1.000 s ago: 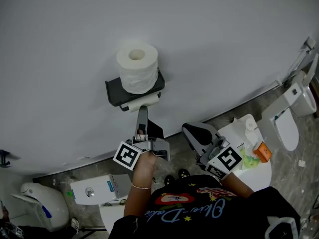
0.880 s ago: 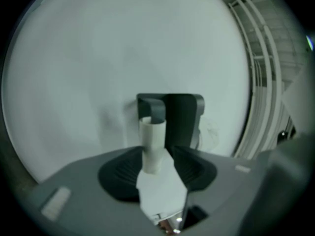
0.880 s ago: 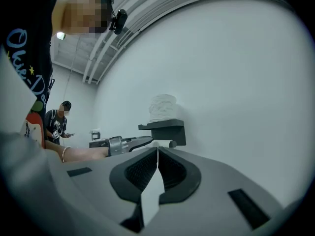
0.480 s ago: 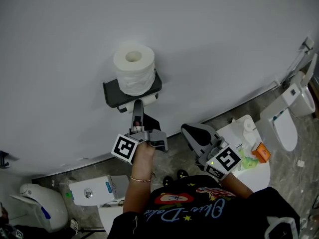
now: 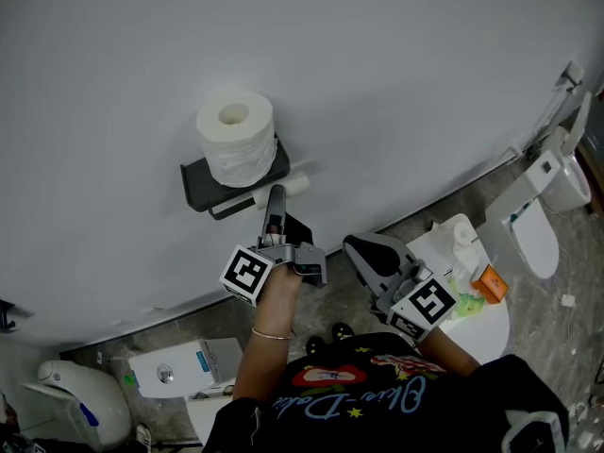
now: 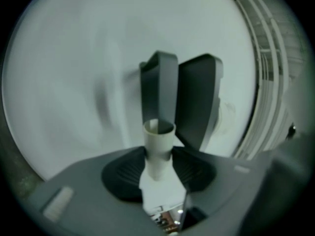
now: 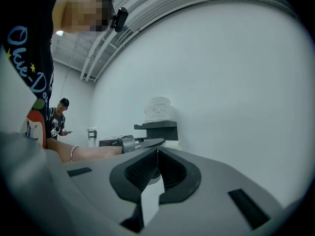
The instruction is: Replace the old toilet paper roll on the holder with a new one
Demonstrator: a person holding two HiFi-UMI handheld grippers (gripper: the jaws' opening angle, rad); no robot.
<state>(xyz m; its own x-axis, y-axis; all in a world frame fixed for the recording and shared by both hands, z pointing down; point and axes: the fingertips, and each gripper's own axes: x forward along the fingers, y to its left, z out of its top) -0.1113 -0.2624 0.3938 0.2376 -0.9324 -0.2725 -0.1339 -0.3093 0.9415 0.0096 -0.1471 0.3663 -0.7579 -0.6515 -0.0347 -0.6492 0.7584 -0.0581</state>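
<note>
Left hand-held gripper (image 6: 158,156), jaws just closing, grips the cardboard tube (image 6: 158,132); right hand-held gripper (image 7: 156,151) clenched, empty.

Light's soft and even, looks like it comes from above: the white wall (image 5: 396,83) is bright with no glare, just a faint shadow under the black holder (image 5: 203,182). Head view is sharp, but the floor (image 5: 557,328) edge bows. Left gripper view is smeary, only the cardboard tube (image 6: 158,146) halfway crisp, and both gripper views go black at the corners
</note>
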